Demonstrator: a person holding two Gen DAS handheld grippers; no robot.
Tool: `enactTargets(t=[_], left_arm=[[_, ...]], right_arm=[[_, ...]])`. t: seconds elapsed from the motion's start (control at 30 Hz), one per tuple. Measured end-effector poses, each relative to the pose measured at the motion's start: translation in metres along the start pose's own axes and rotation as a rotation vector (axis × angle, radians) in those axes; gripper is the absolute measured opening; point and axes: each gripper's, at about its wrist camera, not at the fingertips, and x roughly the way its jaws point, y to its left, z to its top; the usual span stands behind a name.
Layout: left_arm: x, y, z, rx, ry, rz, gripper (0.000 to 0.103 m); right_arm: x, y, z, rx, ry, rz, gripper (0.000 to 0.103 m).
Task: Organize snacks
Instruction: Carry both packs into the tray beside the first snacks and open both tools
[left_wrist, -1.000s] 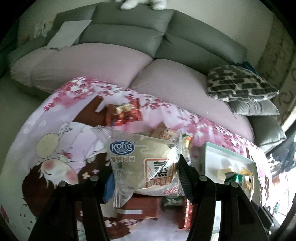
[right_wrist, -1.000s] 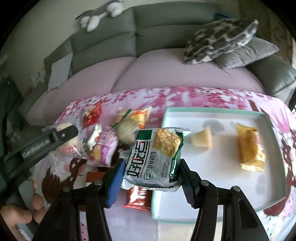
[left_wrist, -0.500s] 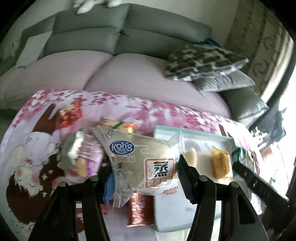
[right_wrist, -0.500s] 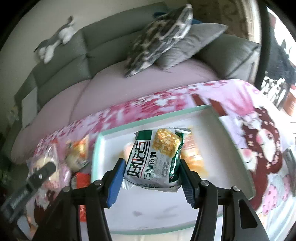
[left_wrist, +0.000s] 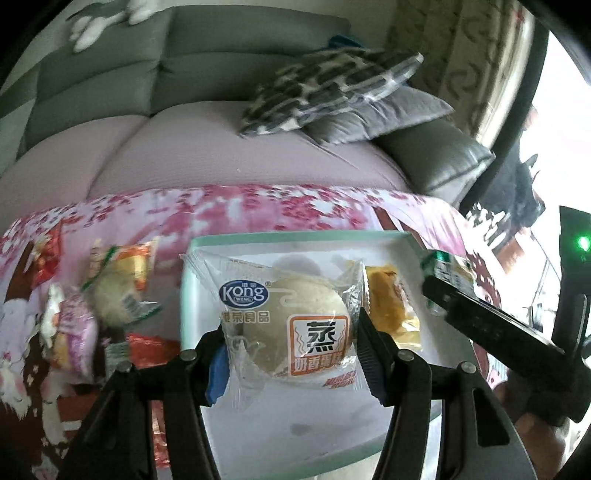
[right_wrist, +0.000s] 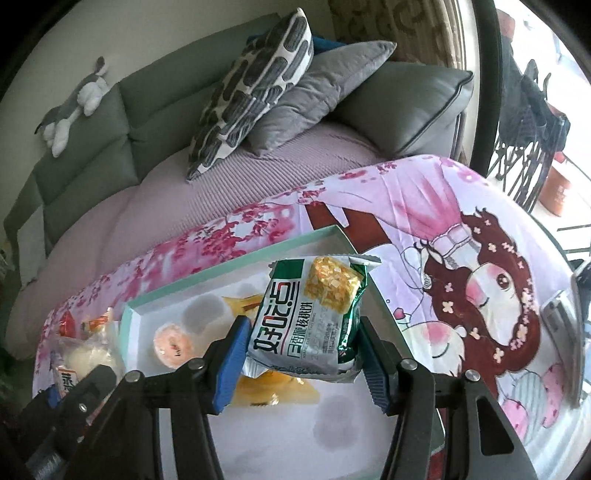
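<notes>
My left gripper (left_wrist: 291, 350) is shut on a clear packet with a pale round bun (left_wrist: 291, 321), held over the white tray with a mint rim (left_wrist: 295, 236). My right gripper (right_wrist: 301, 354) is shut on a green and white snack packet (right_wrist: 314, 314), held over the tray's (right_wrist: 236, 262) right part. In the tray lie a yellow cake packet (left_wrist: 391, 310) and a round orange-pink snack (right_wrist: 171, 341). The right gripper's finger (left_wrist: 491, 321) and its green packet (left_wrist: 448, 266) show at the right of the left wrist view. The left gripper with its bun (right_wrist: 79, 363) shows at the lower left of the right wrist view.
Loose snacks lie left of the tray on the pink cartoon cloth (right_wrist: 461, 266): a purple packet (left_wrist: 72, 336), a green-orange bun packet (left_wrist: 118, 284), red packets (left_wrist: 46, 254). A grey sofa with patterned cushions (right_wrist: 251, 92) stands behind. A person's hand (left_wrist: 535, 439) shows at lower right.
Both grippers have swung to the right with their packets, from above the loose snacks to above the tray. Their grips have not changed.
</notes>
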Motion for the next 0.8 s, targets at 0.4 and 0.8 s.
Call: enactTargets(t=[0.4, 0.8], left_arm=[[0.054, -0.028, -0.001, 0.065, 0.075, -0.023, 0.061], [0.084, -0.018, 0.010, 0.035, 0.073, 0.018, 0.061]], right_arm=[[0.034, -0.020, -0.004, 0.052, 0.054, 0.018, 0.061], [0.050, -0.024, 0.001, 0.077, 0.058, 0.059, 0.061]])
